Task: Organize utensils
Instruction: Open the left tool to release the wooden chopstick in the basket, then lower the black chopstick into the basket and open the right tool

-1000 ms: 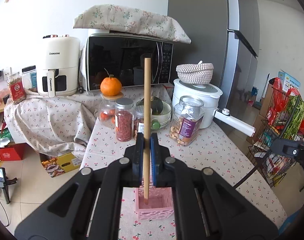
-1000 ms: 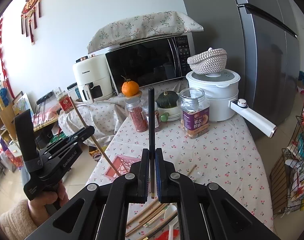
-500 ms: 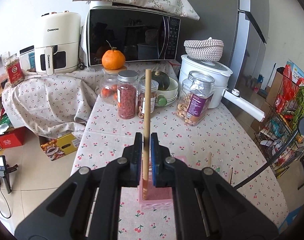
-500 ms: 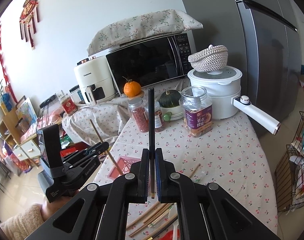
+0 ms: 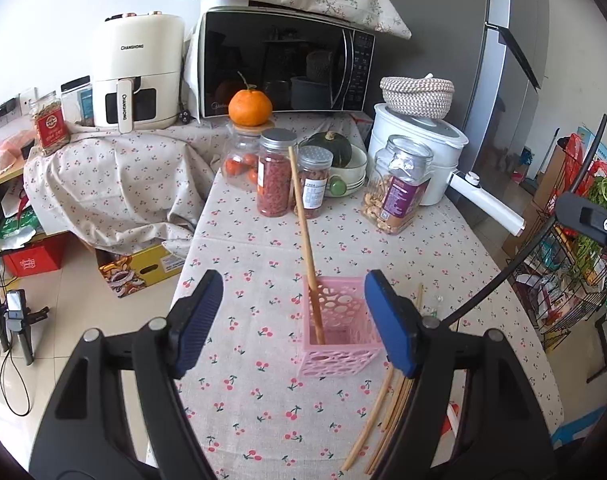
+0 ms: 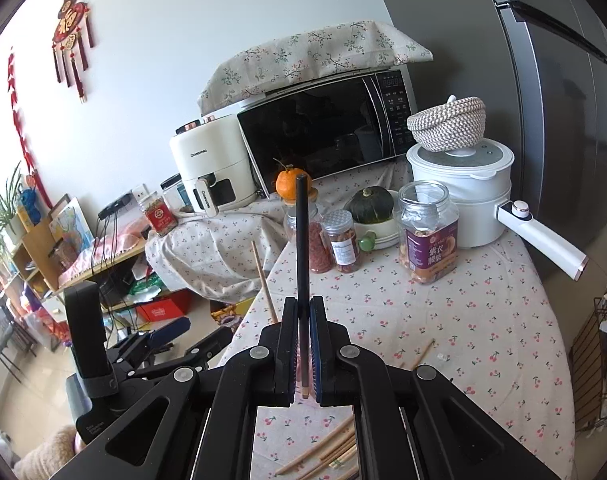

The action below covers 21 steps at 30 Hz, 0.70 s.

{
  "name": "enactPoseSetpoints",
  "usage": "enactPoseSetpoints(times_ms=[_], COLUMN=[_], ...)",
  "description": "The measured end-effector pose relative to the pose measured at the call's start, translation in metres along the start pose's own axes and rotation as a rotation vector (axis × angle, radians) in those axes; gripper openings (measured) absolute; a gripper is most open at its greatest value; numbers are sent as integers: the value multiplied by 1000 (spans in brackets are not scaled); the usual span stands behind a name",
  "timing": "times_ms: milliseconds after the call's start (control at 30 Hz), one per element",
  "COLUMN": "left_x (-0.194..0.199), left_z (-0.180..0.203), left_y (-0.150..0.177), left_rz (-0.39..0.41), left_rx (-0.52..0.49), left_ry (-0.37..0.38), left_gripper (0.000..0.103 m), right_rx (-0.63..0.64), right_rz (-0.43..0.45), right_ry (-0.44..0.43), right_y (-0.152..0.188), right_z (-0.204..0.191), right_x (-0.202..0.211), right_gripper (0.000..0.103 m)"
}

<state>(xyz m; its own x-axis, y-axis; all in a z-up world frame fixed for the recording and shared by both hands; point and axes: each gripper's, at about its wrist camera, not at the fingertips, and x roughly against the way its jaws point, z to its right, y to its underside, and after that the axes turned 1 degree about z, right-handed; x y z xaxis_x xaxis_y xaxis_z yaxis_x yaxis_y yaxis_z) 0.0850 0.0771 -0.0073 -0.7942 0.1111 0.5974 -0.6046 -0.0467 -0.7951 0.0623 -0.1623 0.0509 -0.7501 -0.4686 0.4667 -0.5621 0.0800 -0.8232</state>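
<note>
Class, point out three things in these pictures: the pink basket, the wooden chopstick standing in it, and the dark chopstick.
pink basket (image 5: 345, 354): left wrist view, front wall.
wooden chopstick (image 5: 303, 224): left wrist view, middle of the shaft.
dark chopstick (image 6: 302, 240): right wrist view, shaft above the closed right gripper (image 6: 302, 344).

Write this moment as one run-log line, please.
left gripper: open, jaws just opened | wooden chopstick: leaning in pink perforated plastic basket | right gripper: shut on dark chopstick
</note>
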Motion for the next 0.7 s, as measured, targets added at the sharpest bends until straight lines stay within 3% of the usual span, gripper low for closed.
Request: enactPoseSetpoints(times_ms=[267,533,700], left_x=[-1,2,-2], left_z=[-23,-28,-26], left_y=[10,12,14], left_rz=[-73,-82,-95], left_rx=[20,42,38], left_ry=[-14,3,-1], left_gripper=[75,75,75], right_rx=[-3,-42,-14], right_rz=[56,112,66], right_ry=[3,-6,24], right_y=[-17,-37,-30], right_z=[-14,-16,-19], right_x=[-9,-11,-34], right_gripper=[5,5,5])
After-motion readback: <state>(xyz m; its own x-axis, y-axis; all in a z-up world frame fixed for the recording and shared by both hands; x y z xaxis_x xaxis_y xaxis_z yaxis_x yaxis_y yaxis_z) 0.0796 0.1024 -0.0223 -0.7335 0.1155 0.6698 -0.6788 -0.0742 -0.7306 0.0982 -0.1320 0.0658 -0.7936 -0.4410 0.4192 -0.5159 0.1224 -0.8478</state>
